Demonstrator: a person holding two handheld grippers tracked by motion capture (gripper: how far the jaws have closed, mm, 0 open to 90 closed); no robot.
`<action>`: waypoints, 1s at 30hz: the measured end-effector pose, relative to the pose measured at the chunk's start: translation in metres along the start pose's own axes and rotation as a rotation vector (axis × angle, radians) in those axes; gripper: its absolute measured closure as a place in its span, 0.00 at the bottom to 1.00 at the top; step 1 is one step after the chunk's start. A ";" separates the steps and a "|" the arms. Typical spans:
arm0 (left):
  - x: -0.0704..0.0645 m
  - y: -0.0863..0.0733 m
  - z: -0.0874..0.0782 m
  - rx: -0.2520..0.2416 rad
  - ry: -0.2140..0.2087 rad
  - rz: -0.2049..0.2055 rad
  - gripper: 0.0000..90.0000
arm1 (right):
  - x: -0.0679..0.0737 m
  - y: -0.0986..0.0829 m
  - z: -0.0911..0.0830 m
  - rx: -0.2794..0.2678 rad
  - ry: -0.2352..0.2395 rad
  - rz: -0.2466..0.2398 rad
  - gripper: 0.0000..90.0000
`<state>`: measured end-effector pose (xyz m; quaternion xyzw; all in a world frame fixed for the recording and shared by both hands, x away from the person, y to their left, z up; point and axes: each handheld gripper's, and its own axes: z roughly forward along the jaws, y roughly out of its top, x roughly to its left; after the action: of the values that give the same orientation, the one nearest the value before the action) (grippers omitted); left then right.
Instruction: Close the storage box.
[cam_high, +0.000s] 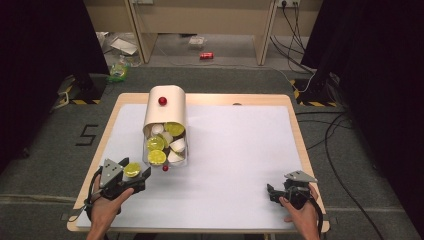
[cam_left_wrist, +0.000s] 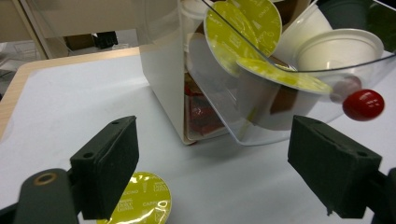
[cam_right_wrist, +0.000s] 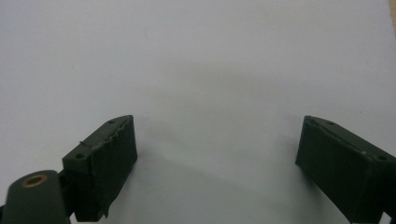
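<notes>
A cream capsule dispenser with a red knob on top lies on the white mat. Its clear drawer is pulled out and holds several yellow-lidded and white capsules. The drawer's red knob faces my left gripper. My left gripper is open just in front of the drawer. One yellow-lidded capsule lies on the mat beside its left jaw, ungripped. In the left gripper view the left gripper has its jaws wide apart. My right gripper is open at the near right over bare mat, and the right gripper holds nothing.
The white mat covers most of the wooden table. Beyond the table, the floor holds cables, a red can and some litter. Black curtains hang on both sides.
</notes>
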<state>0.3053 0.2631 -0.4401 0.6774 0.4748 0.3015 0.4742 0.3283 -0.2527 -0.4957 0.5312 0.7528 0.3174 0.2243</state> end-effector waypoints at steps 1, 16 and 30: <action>0.000 0.000 0.000 0.002 0.001 0.001 0.17 | 0.000 0.000 0.000 0.000 0.000 0.000 0.14; -0.001 0.007 0.000 -0.020 0.011 -0.005 0.16 | 0.000 0.000 0.000 0.000 0.000 0.000 0.14; 0.000 0.010 0.004 -0.028 0.012 -0.024 0.16 | 0.000 0.000 0.000 0.000 0.000 0.000 0.14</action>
<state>0.3120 0.2611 -0.4327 0.6632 0.4812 0.3066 0.4844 0.3283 -0.2526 -0.4957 0.5312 0.7530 0.3171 0.2244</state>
